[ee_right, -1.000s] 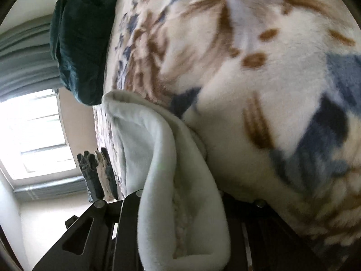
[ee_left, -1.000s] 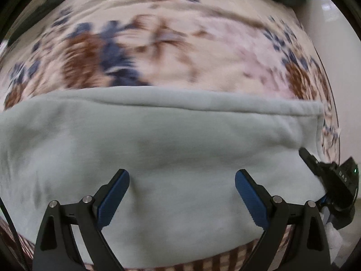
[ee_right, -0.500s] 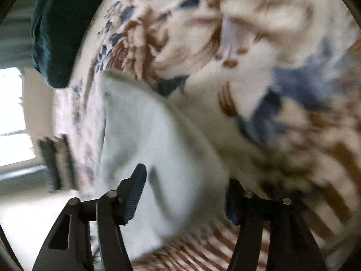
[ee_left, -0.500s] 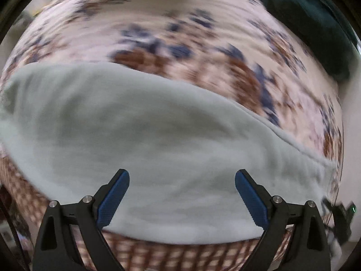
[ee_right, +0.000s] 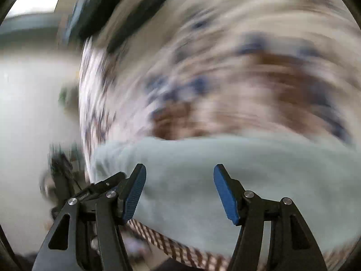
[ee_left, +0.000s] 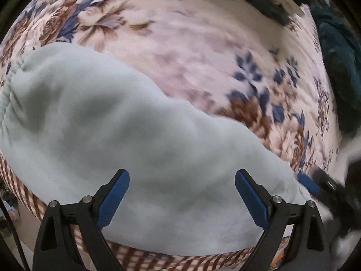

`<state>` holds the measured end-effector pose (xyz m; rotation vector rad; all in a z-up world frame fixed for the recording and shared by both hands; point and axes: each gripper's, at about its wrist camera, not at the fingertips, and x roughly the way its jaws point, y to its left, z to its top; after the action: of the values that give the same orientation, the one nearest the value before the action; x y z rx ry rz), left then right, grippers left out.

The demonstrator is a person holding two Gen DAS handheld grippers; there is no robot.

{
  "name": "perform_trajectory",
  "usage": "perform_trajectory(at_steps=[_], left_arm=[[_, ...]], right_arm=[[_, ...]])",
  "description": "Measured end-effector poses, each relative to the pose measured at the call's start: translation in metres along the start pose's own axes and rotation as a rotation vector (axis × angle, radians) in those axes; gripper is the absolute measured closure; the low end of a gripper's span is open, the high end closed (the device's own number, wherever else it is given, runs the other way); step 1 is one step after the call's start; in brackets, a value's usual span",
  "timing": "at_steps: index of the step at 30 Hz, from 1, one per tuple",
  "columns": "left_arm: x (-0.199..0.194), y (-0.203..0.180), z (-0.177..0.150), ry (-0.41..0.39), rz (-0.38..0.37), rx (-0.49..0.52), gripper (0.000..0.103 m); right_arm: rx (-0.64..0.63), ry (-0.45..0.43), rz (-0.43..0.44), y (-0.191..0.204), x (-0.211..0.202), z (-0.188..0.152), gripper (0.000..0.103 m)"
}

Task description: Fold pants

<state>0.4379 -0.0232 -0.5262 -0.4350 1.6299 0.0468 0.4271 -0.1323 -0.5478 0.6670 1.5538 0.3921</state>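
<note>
Pants [ee_left: 140, 140] in a pale mint fleece lie flat on the bed, filling the lower half of the left wrist view. The gathered elastic waistband [ee_left: 9, 85] sits at the far left edge of that frame, and the cloth tapers off toward the lower right. Underneath is a floral blanket [ee_left: 203, 45] with brown and navy flowers on cream, and its brown checked border [ee_left: 180, 259] peeks out along the bottom edge, just under the pants.

Left tool [ee_left: 182, 196] hangs above the pants with its blue pads spread wide, nothing pinched between them, fabric just showing through the gap. At the lower right of that same frame the other tool's blue pad and black body are in shot, blurry, right by the tapered end of the pants.

Right wrist view is super smeared, so detail is rough. Right tool [ee_right: 180, 194] has its jaws standing apart with nothing gripped, and the pants [ee_right: 259, 169] lie across the lower part of the frame beyond the pads. A dark green bundle of cloth [ee_left: 338, 79], maybe a blanket or pillow, sits at the upper right of the left wrist frame, at the far edge of the bed. Can't tell what the black shape at the lower left of the right view is.
</note>
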Motion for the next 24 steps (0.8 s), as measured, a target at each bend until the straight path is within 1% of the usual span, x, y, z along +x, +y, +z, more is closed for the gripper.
perform_trajectory(at_steps=[2,5,6,7,8,9,10,13,14,16,18,19,20,22,23,24], left_arm=[[-0.003,0.009,0.008,0.012,-0.012,-0.010,0.007],[-0.007,0.027,0.017,0.043,-0.031,-0.060,0.007],[-0.009,0.033,0.019,0.054,-0.041,-0.081,0.007],[-0.011,0.038,0.021,0.066,-0.045,-0.103,0.007],[-0.012,0.041,0.022,0.076,-0.049,-0.123,0.007],[-0.013,0.044,0.022,0.092,-0.057,-0.152,0.007],[-0.014,0.048,0.023,0.114,-0.065,-0.187,0.007],[-0.011,0.053,0.025,0.172,-0.107,-0.291,0.007],[-0.009,0.053,0.025,0.188,-0.109,-0.318,0.007],[-0.003,0.051,0.026,0.221,-0.125,-0.365,0.007],[0.002,0.050,0.027,0.232,-0.104,-0.388,0.007],[0.007,0.050,0.027,0.239,-0.081,-0.396,0.007],[0.012,0.051,0.027,0.252,-0.055,-0.406,0.007],[0.023,0.055,0.024,0.257,-0.035,-0.442,0.008],[0.027,0.058,0.022,0.256,-0.018,-0.458,0.008],[0.031,0.061,0.018,0.233,-0.031,-0.476,0.017]], right_arm=[[-0.102,0.146,-0.041,0.035,0.063,0.032,0.038],[-0.198,0.333,-0.060,0.060,0.125,0.052,0.038],[-0.218,0.361,-0.063,0.063,0.133,0.050,0.038],[-0.269,0.377,-0.058,0.068,0.139,0.044,0.047],[-0.308,0.363,-0.064,0.073,0.138,0.038,0.057],[-0.325,0.359,-0.071,0.076,0.137,0.034,0.077],[-0.335,0.350,-0.075,0.078,0.133,0.027,0.082],[-0.339,0.285,-0.042,0.083,0.109,0.002,0.088],[-0.335,0.269,-0.033,0.087,0.102,-0.006,0.088],[-0.346,0.230,-0.012,0.090,0.086,-0.031,0.089],[-0.383,0.210,-0.009,0.094,0.077,-0.056,0.089],[-0.388,0.209,-0.001,0.094,0.075,-0.068,0.089],[-0.392,0.212,0.012,0.094,0.072,-0.076,0.089],[-0.383,0.214,0.043,0.085,0.069,-0.089,0.089],[-0.371,0.229,0.064,0.080,0.070,-0.093,0.089],[-0.365,0.234,0.074,0.078,0.072,-0.092,0.090]])
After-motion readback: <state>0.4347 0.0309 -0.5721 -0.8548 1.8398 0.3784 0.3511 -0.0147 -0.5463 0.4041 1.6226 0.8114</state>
